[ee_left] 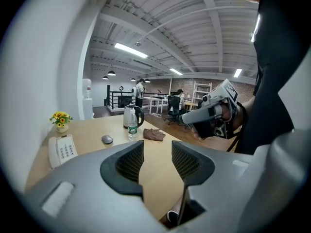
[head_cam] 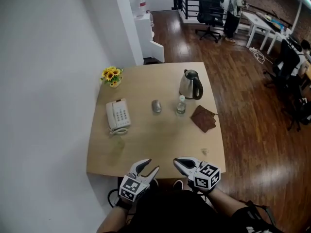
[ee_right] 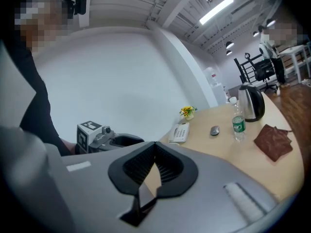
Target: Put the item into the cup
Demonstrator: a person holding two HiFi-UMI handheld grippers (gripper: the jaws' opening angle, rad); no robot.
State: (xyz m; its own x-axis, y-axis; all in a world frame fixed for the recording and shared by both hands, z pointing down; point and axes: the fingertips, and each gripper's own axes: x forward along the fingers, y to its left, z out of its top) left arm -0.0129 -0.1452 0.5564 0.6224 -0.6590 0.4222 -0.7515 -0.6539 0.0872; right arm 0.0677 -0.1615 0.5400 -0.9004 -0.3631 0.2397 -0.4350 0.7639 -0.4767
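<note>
1. Left gripper: grey shell with black ribbed pads. The jaws were spread, with nothing between them, and it was held over the near edge of the table.
2. Right gripper: the jaw tips were pressed together and nothing was pinched. It was held just beside the left gripper.
3. Table: a pale, squarish, wood-look top.
4. Small pale item: it lay on the table near the front right edge, apart from both grippers. It was too small for its shape or long axis to be told.
5. Cup: only a faint clear shape was made out, just in front of the telephone. Its contents could not be told.
6. Brown cloth: crumpled, at the right side.
7. Mouse: grey and oval.
8. Bottle: clear plastic with a green label, upright and capped.
9. Kettle: steel, with a black handle and the lid down, just behind the bottle.
10. Pot: small, filled with yellow flowers, at the far left corner.
</note>
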